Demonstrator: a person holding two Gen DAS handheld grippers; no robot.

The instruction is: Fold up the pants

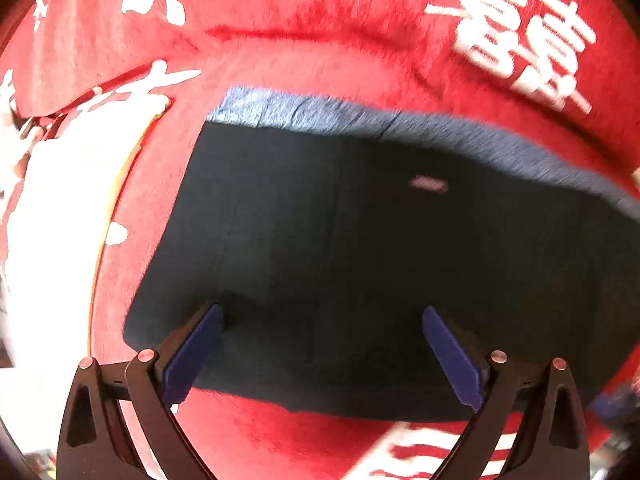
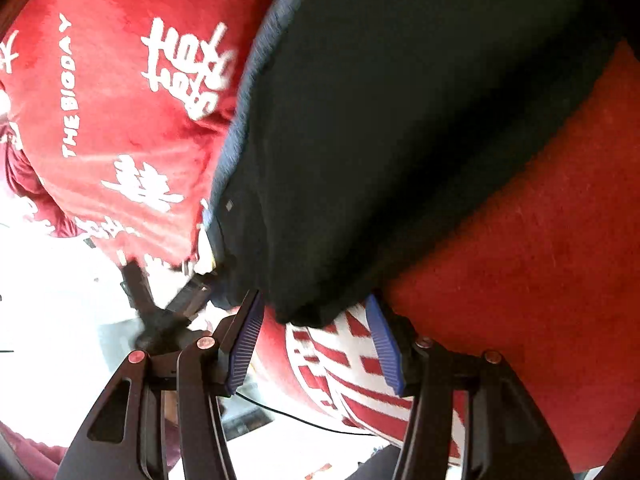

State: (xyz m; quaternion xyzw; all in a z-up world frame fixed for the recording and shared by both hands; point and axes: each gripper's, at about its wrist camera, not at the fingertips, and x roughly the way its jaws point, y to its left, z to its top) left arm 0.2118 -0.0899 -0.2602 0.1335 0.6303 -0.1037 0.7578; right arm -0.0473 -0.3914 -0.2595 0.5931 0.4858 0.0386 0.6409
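Dark navy pants lie folded flat on a red plush blanket; a lighter blue ribbed edge runs along their far side. My left gripper points down over the pants' near part, its blue pads wide apart with nothing between them. In the right wrist view the pants fill the upper middle. Their near corner hangs just ahead of my right gripper, which is open; its pads do not press on the cloth.
The red blanket carries white printed characters and a striped white patch. A blurred black piece of gear sits by the pants' left corner. Bright white floor and a thin black cable lie beyond the blanket's edge.
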